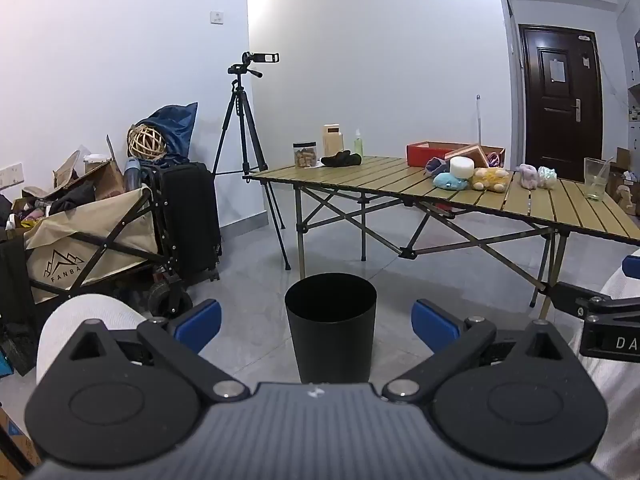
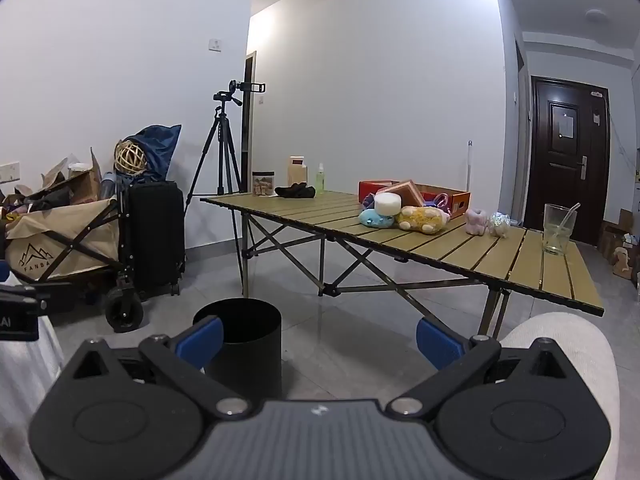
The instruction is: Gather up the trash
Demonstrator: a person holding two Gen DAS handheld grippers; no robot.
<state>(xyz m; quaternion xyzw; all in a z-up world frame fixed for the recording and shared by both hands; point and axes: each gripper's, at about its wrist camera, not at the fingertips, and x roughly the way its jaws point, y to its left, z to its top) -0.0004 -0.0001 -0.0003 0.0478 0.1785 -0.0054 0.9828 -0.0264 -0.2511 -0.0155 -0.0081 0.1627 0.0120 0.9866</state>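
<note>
Black trash bin [image 1: 331, 328] stands upright on the grey tile floor [image 1: 248, 256], in front of the folding slat table [image 1: 400, 184] and apart from its legs (interior too dark to read). Left gripper [image 1: 316, 322] is spread wide with nothing between its blue pads [image 1: 200, 322]; the bin sits centred in that gap, farther off. Right gripper [image 2: 318, 338] is likewise wide and empty, with the bin behind its left pad. On the table: plush toys [image 1: 470, 178], a white cylinder [image 1: 461, 167], a red box [image 1: 424, 150], a clear glass [image 1: 596, 179] holding a straw, a jar [image 1: 305, 155], a green bottle [image 1: 358, 145]. A tripod camera [image 1: 244, 120] and loaded wagon [image 1: 88, 236] stand by the wall.
</note>
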